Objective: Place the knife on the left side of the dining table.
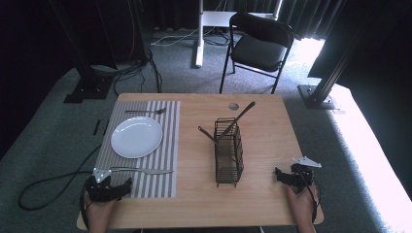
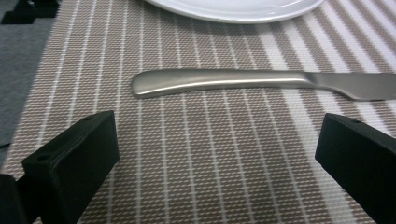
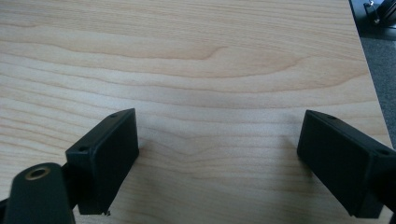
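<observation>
Nearest the camera in the high view are your two hands at the near edge of the table [image 1: 262,199], each holding a gripper. Your left gripper [image 1: 127,186] sits at the near left corner, over the near end of the striped placemat [image 1: 167,145], and its jaws stand wide apart with nothing between them. In the left gripper view the knife [image 2: 261,83] lies flat on the placemat just beyond the jaw tips, crosswise to them, handle end toward the left of that view and blade running off to the right; neither jaw touches it. In the high view the knife rests along the near side of the white plate [image 1: 136,137], close to it but apart from its rim.

Your right gripper [image 1: 278,173] rests at the near right corner, and its jaws are also spread wide, with only bare wood between them in the right gripper view.

A fork [image 1: 145,111] lies on the placemat on the far side of the plate. Near the middle of the table stands a black wire basket [image 1: 229,153], upright, with two dark utensils leaning out of its top in different directions. Beyond the table, a black folding chair [image 1: 257,48] stands on the grey carpet.
</observation>
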